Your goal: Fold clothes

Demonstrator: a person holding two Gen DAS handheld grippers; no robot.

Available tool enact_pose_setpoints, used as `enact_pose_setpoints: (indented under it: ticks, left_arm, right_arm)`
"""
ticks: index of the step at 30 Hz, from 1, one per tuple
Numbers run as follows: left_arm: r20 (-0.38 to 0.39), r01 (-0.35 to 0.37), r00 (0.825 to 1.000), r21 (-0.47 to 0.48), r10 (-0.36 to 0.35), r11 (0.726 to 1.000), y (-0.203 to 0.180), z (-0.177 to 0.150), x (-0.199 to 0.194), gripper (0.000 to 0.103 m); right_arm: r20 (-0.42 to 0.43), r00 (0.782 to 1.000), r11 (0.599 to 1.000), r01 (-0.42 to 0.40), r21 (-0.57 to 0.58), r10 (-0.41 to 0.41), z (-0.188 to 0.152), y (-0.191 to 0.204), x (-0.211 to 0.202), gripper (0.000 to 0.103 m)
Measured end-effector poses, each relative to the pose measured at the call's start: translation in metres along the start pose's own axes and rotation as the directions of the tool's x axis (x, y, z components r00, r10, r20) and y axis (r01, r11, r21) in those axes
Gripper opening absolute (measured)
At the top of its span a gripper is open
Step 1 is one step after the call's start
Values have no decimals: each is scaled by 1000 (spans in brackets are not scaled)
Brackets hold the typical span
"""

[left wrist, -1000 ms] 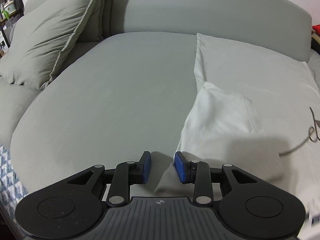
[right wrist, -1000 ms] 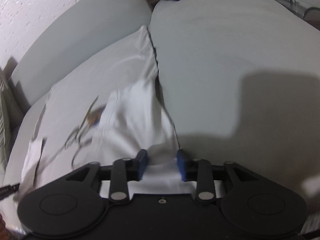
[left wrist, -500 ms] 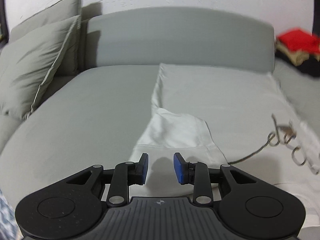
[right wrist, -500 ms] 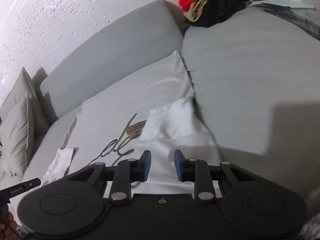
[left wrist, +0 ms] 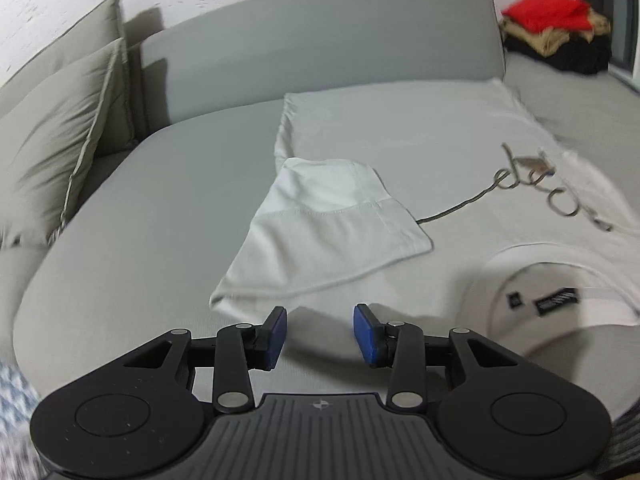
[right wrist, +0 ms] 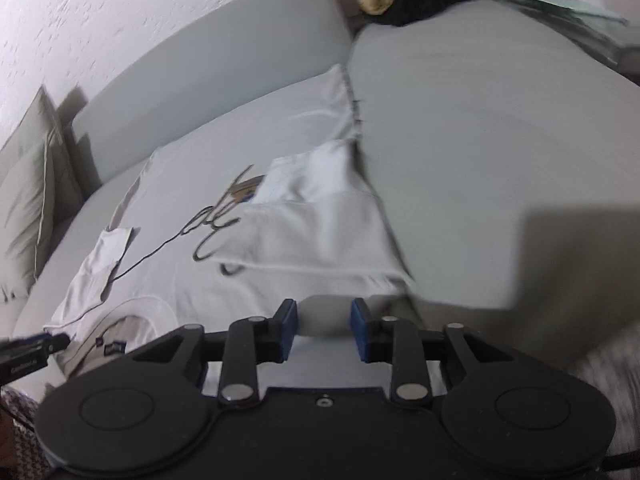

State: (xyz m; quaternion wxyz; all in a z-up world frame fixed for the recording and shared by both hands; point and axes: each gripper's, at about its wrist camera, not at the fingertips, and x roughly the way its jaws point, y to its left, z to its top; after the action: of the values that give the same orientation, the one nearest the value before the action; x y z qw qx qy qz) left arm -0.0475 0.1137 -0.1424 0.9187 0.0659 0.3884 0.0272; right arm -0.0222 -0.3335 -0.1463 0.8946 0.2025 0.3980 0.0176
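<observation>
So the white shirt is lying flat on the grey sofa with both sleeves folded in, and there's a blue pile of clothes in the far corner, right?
Not quite. The pile of clothes in the far corner is red on top, with tan and black underneath, not blue; the left wrist view shows it. The rest holds: the white shirt lies flat on the grey sofa with both sleeves folded in.

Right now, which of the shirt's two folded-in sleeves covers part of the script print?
The sleeve by the right claw: that sleeve overlaps the script print. The other sleeve lies clear of it.
</observation>
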Motion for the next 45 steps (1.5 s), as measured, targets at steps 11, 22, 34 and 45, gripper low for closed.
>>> enact_pose_setpoints:
  ticks: [11,22,34,45]
  left_arm:
    - [27,2,1000,-97,1,995,-6,14,-4,45]
    - [24,6,1000,-101,-4,995,-5,12,-7,46]
    - [74,96,993,-88,-90,991,-18,8,-22,46]
    - [-3,61,998,59,-61,996,-40,9,-12,53]
  right_arm:
    - [120,986,989,-100,-107,113,1,46,0,32]
    - [9,1000,985,-11,-173,13,-15,68,9,37]
    - [157,981,992,-98,-83,110,-17,53,-24,34]
    - [38,995,975,-79,-210,88,-18,82,13,29]
